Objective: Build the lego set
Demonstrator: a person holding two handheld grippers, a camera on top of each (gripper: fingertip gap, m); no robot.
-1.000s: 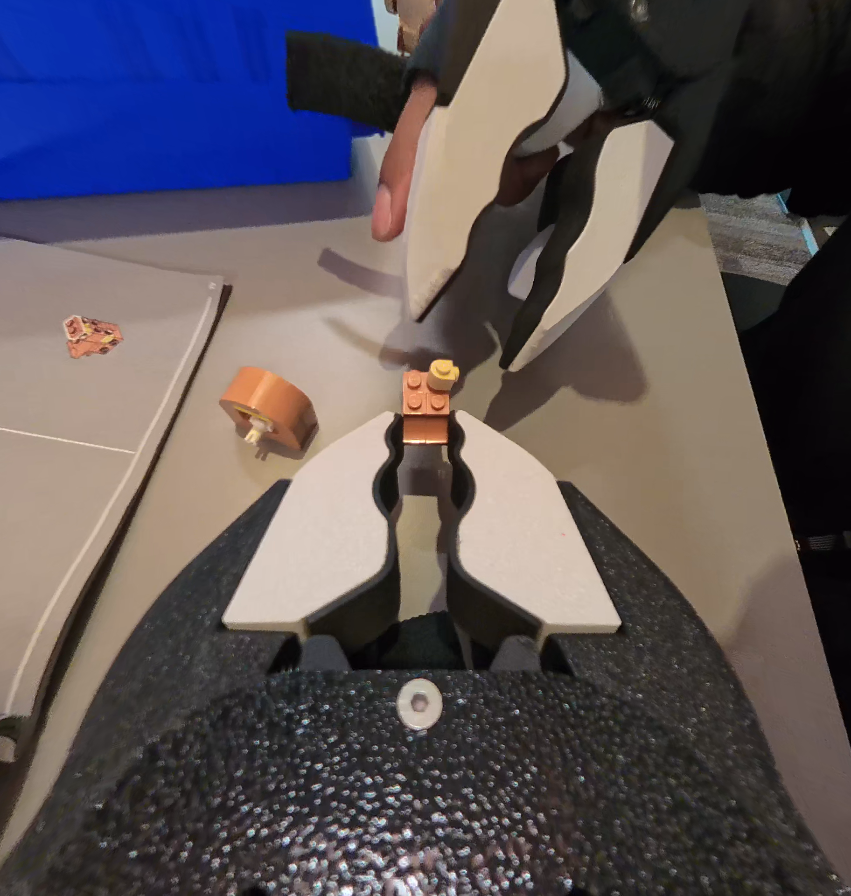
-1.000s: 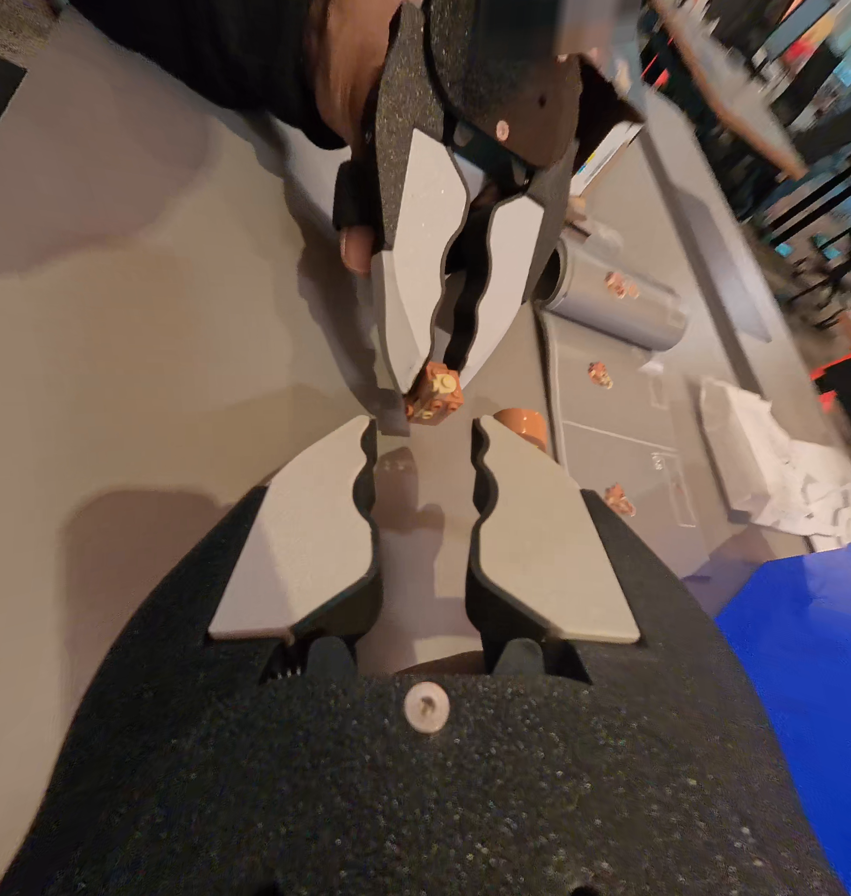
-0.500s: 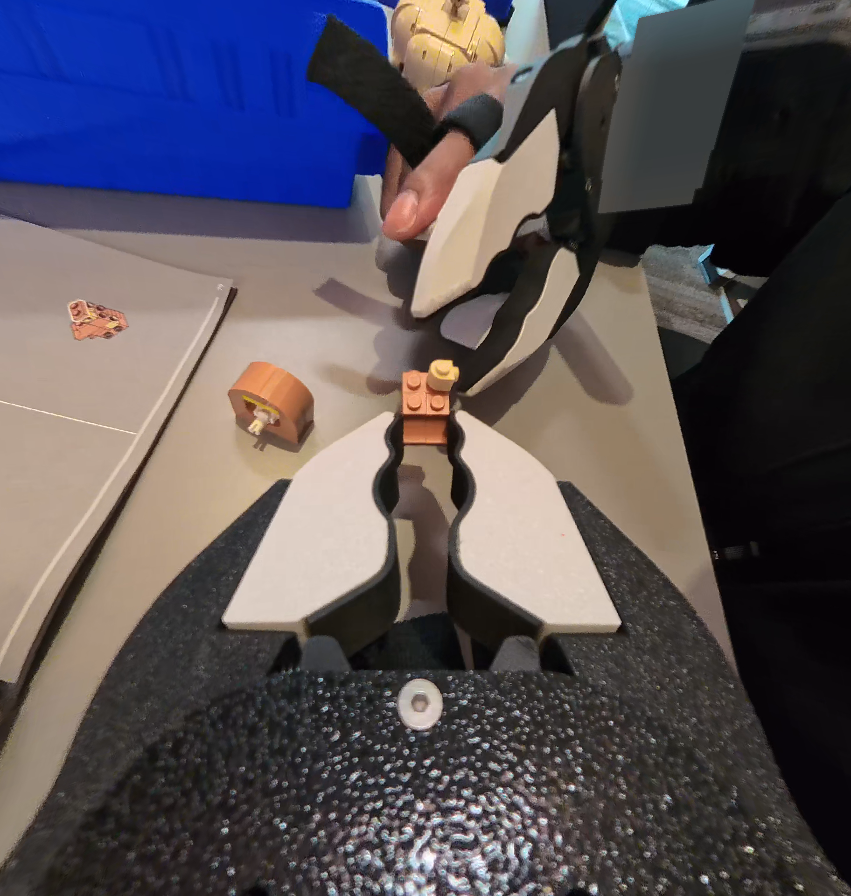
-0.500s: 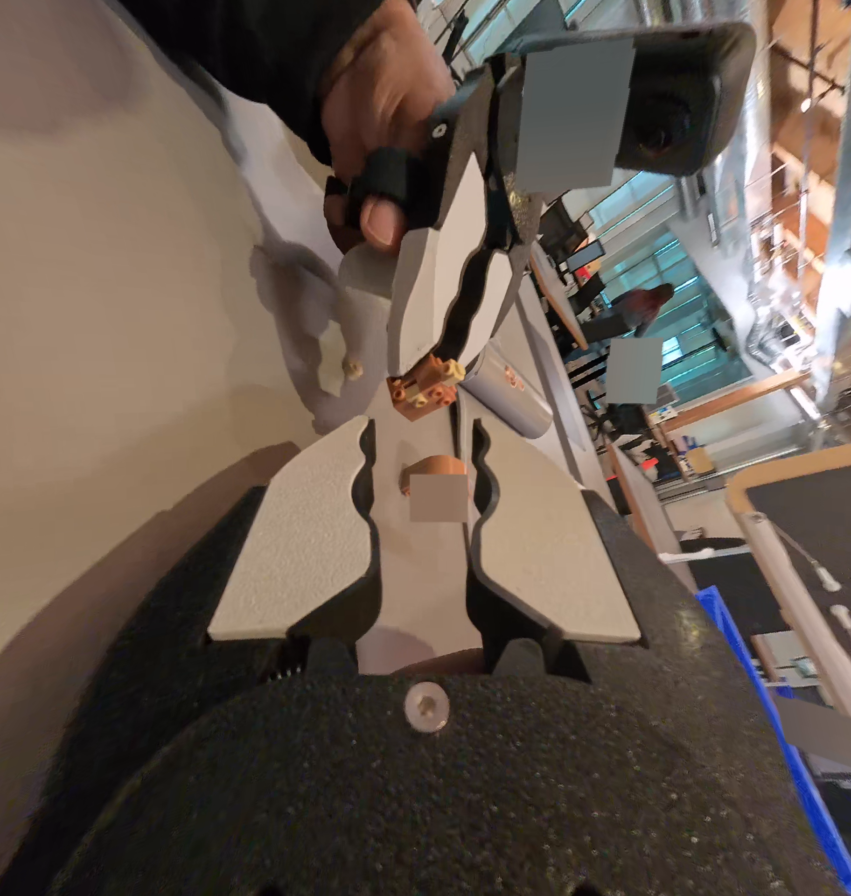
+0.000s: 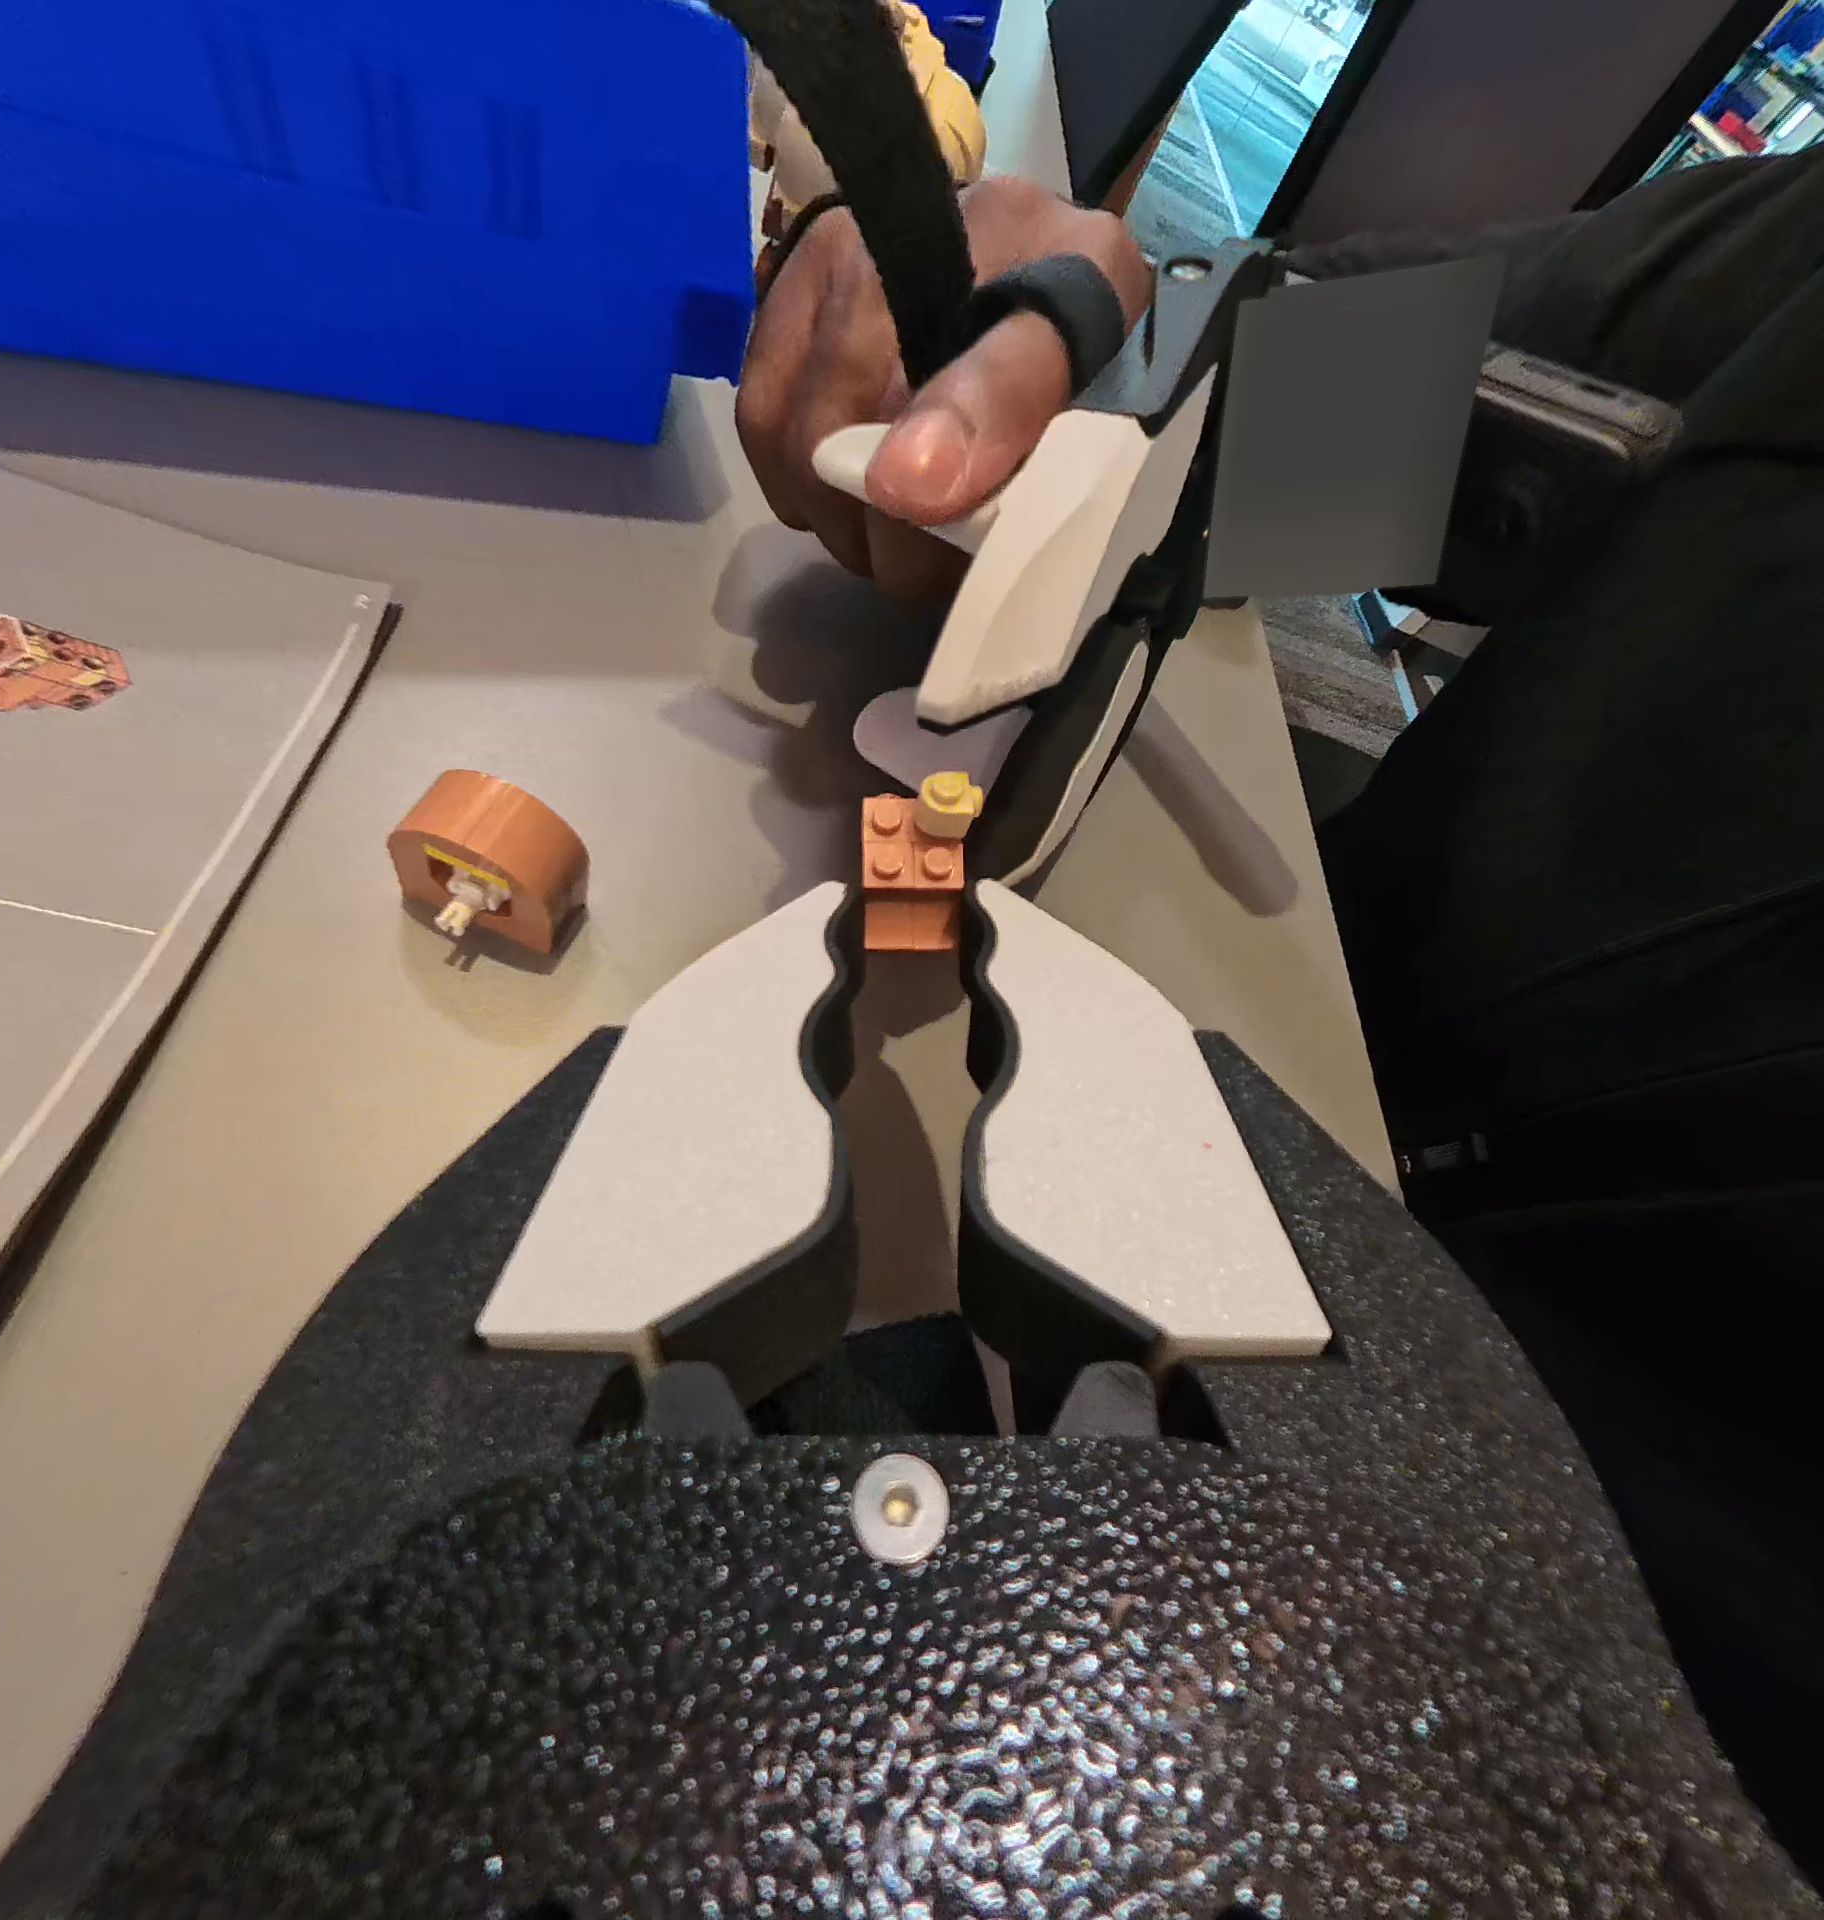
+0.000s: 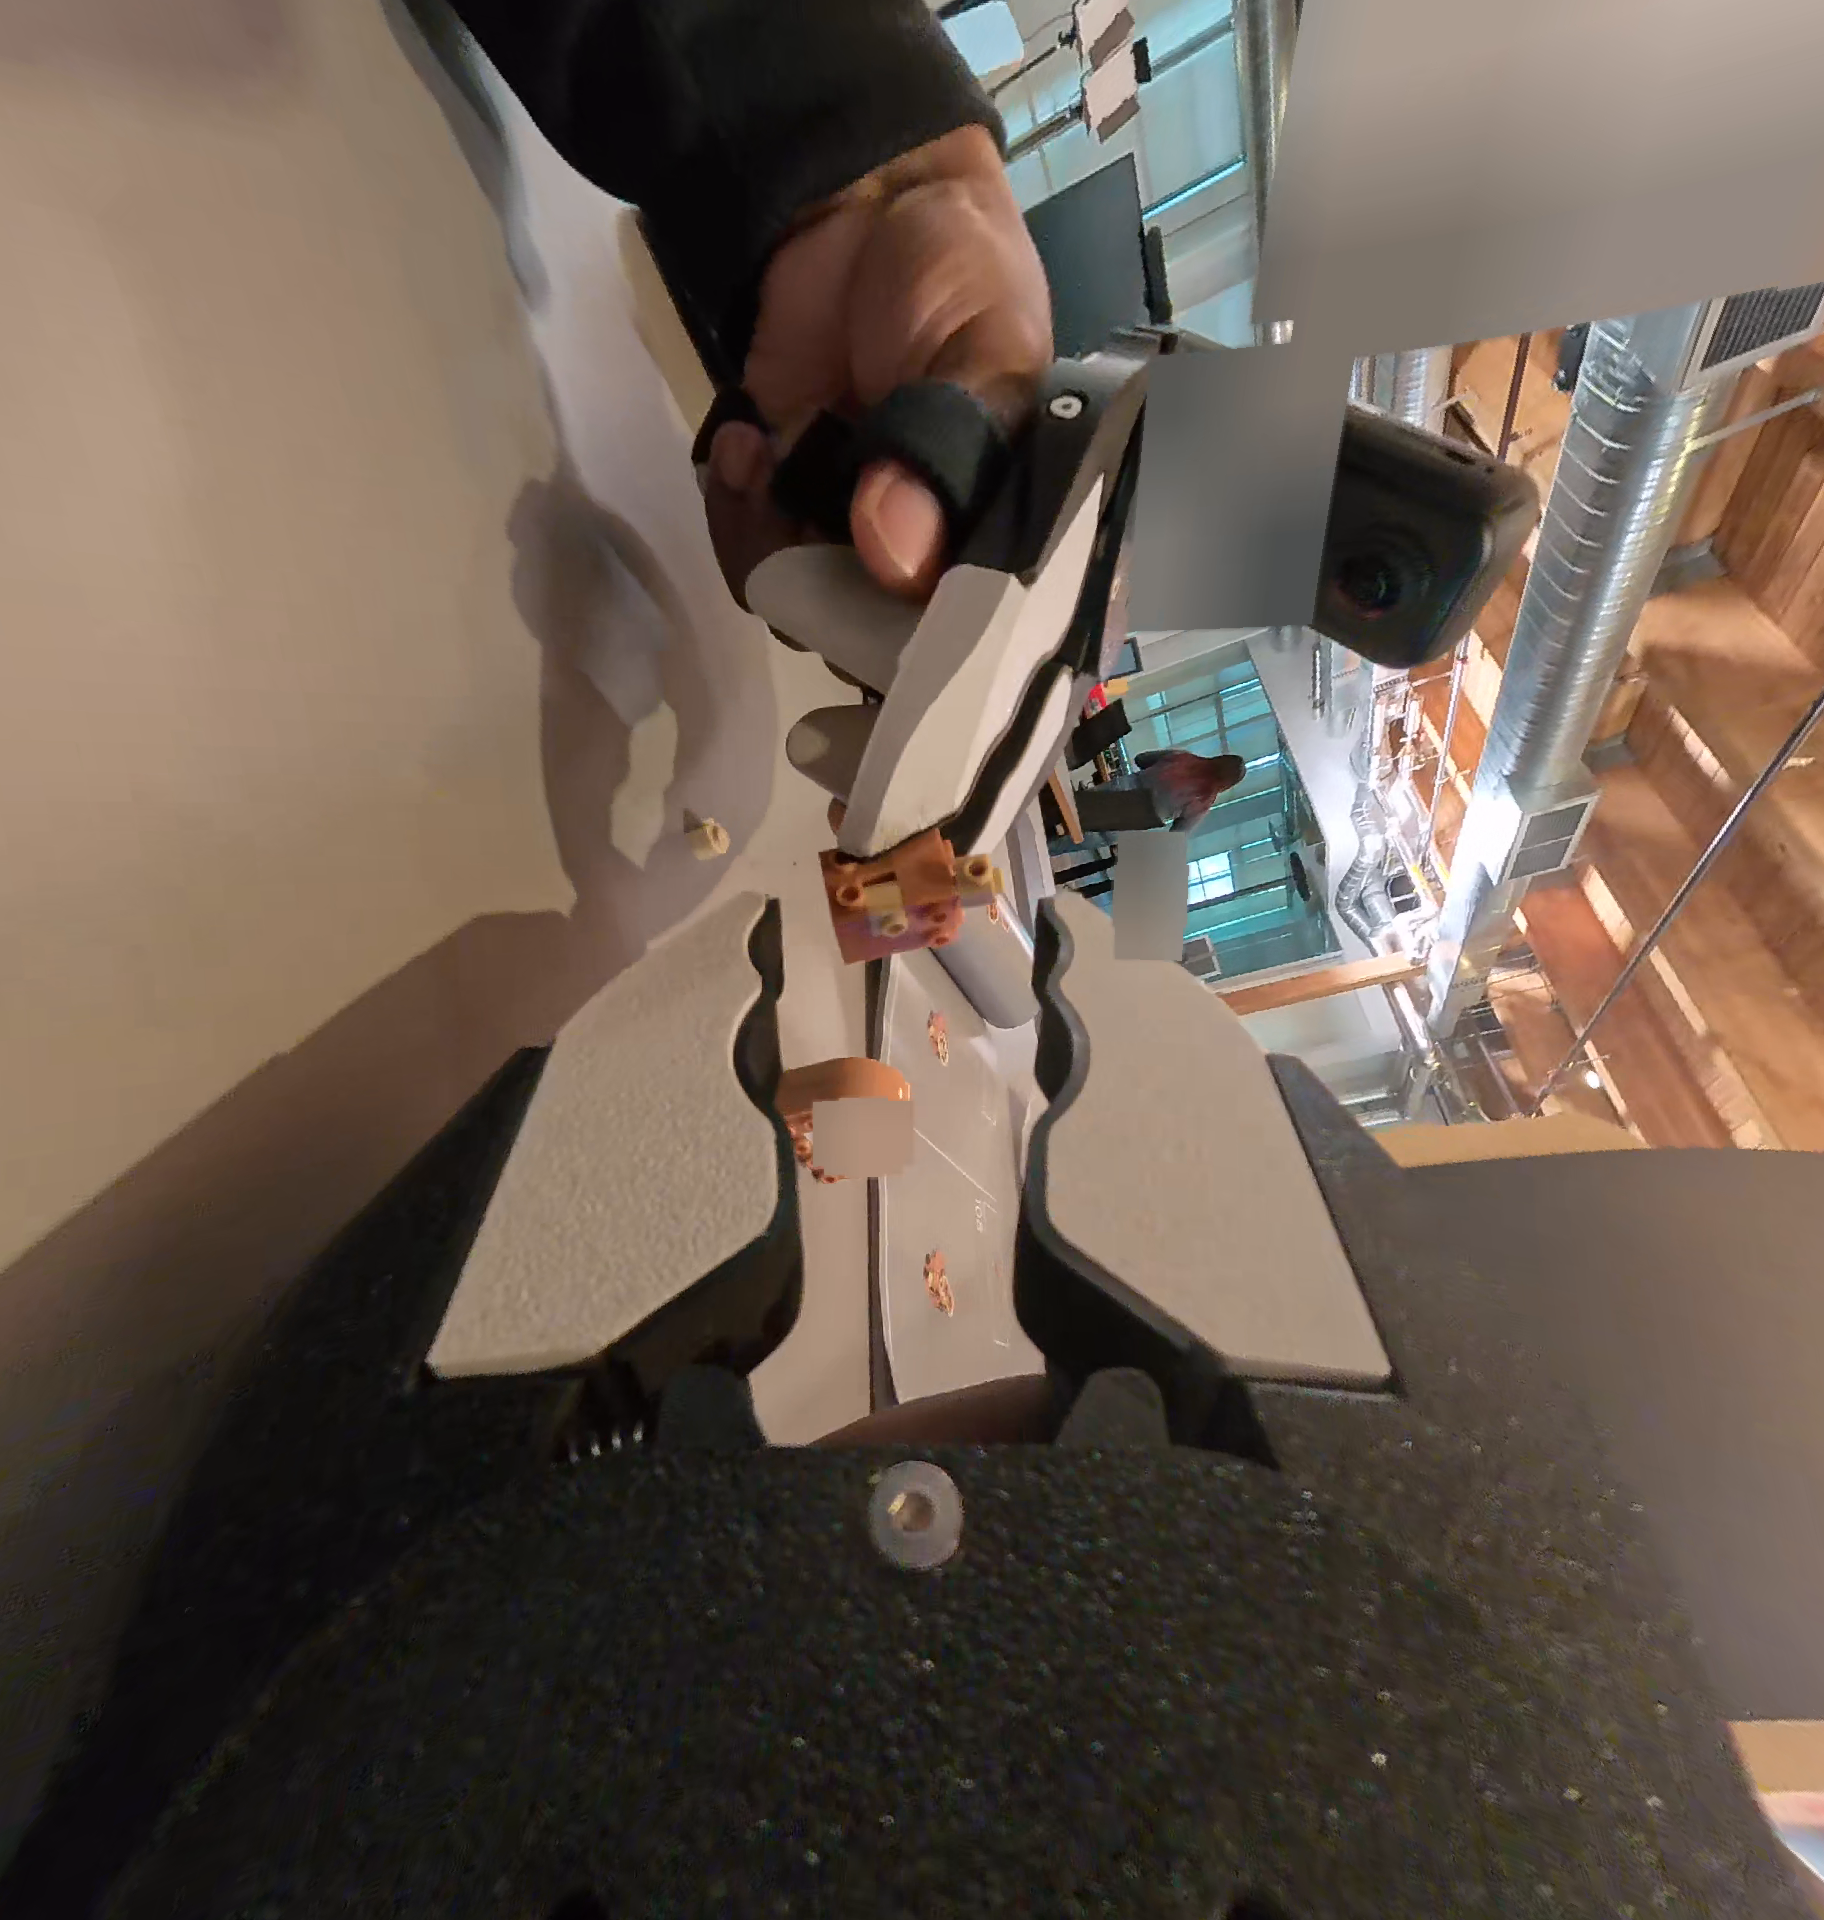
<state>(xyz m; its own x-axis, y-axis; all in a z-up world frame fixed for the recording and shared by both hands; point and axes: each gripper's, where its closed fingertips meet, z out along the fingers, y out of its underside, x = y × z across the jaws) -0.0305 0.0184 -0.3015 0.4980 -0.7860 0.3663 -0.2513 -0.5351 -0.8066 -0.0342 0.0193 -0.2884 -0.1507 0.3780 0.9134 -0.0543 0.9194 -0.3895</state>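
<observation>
left tool [image 5: 913,909]: clamped on a brown brick block [image 5: 913,883] | right tool [image 6: 903,920]: jaws apart, bare

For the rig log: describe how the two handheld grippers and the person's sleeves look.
Both the left gripper and right gripper have pale grey fingers with wavy black inner pads on pebbled black bodies. A black strap loops a finger; the sleeve is black.
</observation>
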